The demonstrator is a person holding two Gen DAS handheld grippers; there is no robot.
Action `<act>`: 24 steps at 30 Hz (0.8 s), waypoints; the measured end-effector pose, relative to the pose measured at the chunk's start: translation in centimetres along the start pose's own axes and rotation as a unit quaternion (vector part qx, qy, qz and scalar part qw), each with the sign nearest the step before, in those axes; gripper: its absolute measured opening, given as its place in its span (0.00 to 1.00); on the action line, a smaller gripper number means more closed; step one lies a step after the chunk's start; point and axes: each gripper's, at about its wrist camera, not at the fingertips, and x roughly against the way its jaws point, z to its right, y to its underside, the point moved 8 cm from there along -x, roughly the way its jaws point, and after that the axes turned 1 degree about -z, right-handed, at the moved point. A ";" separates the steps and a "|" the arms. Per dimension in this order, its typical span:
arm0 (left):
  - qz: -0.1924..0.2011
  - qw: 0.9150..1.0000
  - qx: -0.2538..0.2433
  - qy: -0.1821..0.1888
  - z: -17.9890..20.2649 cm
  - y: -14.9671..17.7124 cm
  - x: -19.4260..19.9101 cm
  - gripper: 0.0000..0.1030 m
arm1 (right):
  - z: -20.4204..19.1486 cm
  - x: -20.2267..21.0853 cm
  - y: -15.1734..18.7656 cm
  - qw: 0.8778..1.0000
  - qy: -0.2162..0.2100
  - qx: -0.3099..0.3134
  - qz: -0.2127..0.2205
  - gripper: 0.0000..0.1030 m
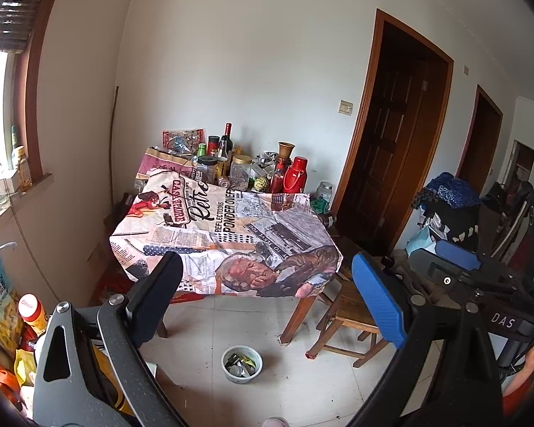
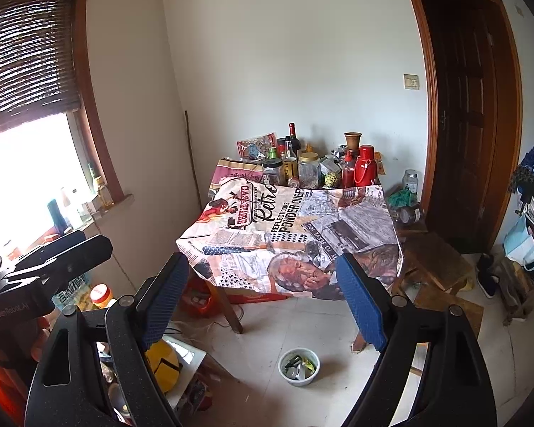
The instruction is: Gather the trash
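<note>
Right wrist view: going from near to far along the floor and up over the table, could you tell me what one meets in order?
White bowl of trash → newsprint tablecloth → cluster of bottles and jars → back wall.

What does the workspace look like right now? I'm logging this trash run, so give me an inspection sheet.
Surface: table under a newspaper-print cloth; the front part of the cloth is bare.
Job's things: white bowl on the floor tiles by the table, holding scraps of trash.
Clutter: bottles and jars crowded at the table's far edge, with a red thermos; bags and packets on the floor at left.
Grippers: left gripper open, nothing between its fingers; right gripper open, nothing between its fingers.
Cables: thin cord hanging along the wall under the window.
Surroundings: wooden stool, dark wooden door, window with blind.
</note>
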 end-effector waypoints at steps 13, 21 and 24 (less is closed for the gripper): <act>-0.002 1.000 -0.006 0.002 0.1 0.1 0.2 0.93 | -0.1 0.3 0.0 1.000 0.000 0.003 0.001 0.80; -0.005 1.000 -0.012 0.007 0.4 0.1 0.1 0.93 | 0.0 0.5 -0.1 1.000 0.002 0.003 -0.002 0.80; -0.004 1.000 -0.015 0.010 0.4 0.1 0.2 0.93 | 0.2 0.7 -0.2 1.000 0.002 0.003 -0.001 0.80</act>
